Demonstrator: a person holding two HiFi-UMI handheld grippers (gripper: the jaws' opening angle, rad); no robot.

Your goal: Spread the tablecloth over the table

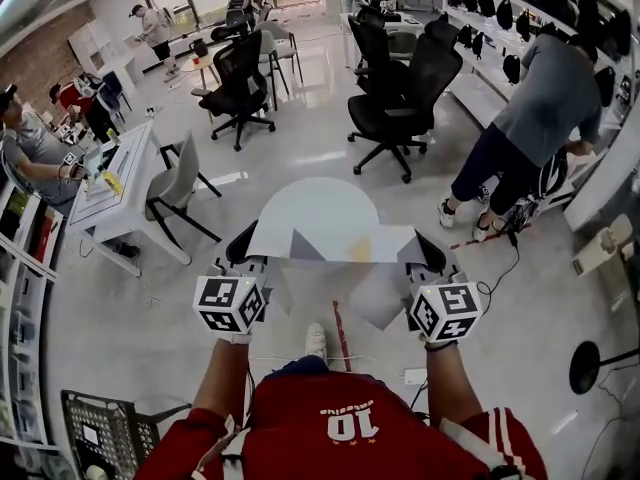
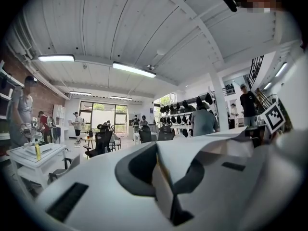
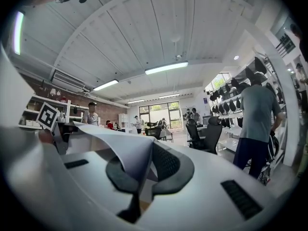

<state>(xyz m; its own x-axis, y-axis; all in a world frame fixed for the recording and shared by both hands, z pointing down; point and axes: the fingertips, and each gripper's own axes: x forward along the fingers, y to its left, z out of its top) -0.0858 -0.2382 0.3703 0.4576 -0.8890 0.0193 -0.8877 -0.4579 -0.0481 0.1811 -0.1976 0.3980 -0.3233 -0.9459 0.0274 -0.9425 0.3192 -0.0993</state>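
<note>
1. Fingers of the white, black-padded left gripper and those of the matching right gripper are clamped shut on the creased white fabric tablecloth in the head view. It hangs stretched between them at mid-frame, above the glossy pale floor. Black wheeled office chairs stand at upper centre.
2. Left gripper view: both jaws meet at lower centre, pinching an edge of the tablecloth. The sheet runs rightward to the right gripper's marker cube at the frame's right.
3. Right gripper view: the jaws are closed left of lower centre on the tablecloth, which sweeps leftward to the left gripper's marker cube. A person in a grey shirt stands at right.
</note>
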